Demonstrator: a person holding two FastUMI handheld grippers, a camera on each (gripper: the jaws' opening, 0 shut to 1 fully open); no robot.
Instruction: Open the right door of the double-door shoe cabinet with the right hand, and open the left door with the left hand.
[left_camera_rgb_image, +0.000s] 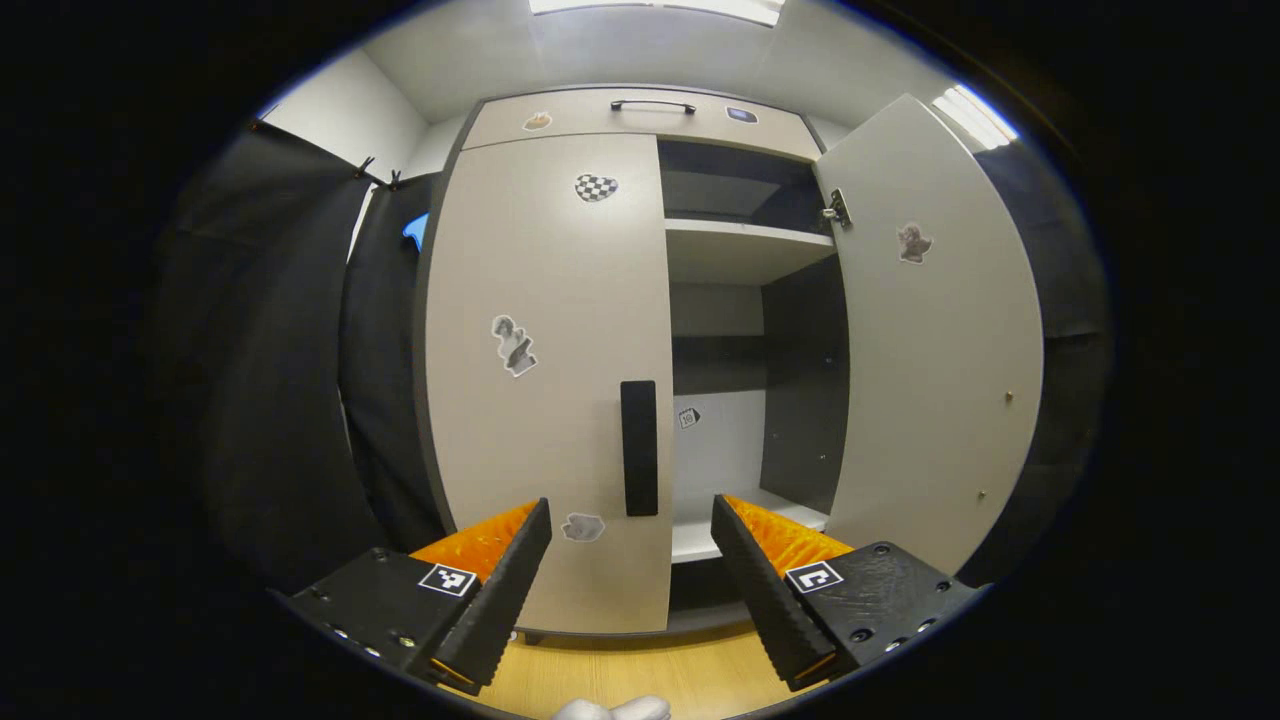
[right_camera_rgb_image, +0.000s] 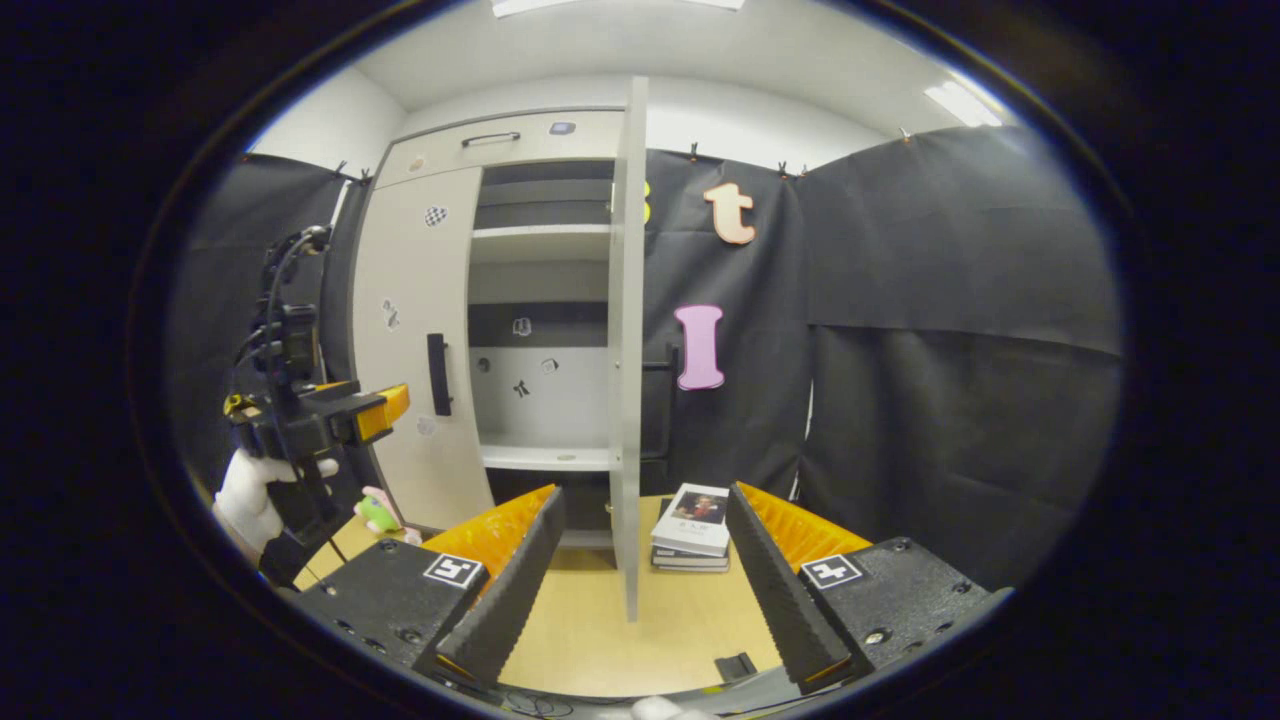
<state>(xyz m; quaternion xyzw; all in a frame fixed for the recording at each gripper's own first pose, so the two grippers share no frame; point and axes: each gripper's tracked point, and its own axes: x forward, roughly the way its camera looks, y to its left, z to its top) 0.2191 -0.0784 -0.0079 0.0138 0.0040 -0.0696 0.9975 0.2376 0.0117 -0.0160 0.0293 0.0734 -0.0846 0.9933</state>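
Two doors on the shoe cabinet (left_camera_rgb_image: 640, 110), and they stand differently: the right door (left_camera_rgb_image: 935, 340) is swung out, edge-on toward the right gripper (right_camera_rgb_image: 640, 575), while the left door (left_camera_rgb_image: 550, 380) is flat shut, its black handle (left_camera_rgb_image: 639, 447) running vertical. The left gripper (left_camera_rgb_image: 630, 575) hangs before that handle, fingers wide apart, empty. The right gripper's fingers are spread wide too, near some stacked books (right_camera_rgb_image: 692, 525).

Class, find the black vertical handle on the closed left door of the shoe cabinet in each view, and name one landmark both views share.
Left gripper view: black handle just below centre, on the door's right edge.
Right gripper view: left of centre, small, at the door's right edge.
Shared landmark: checkered heart sticker high on that door.
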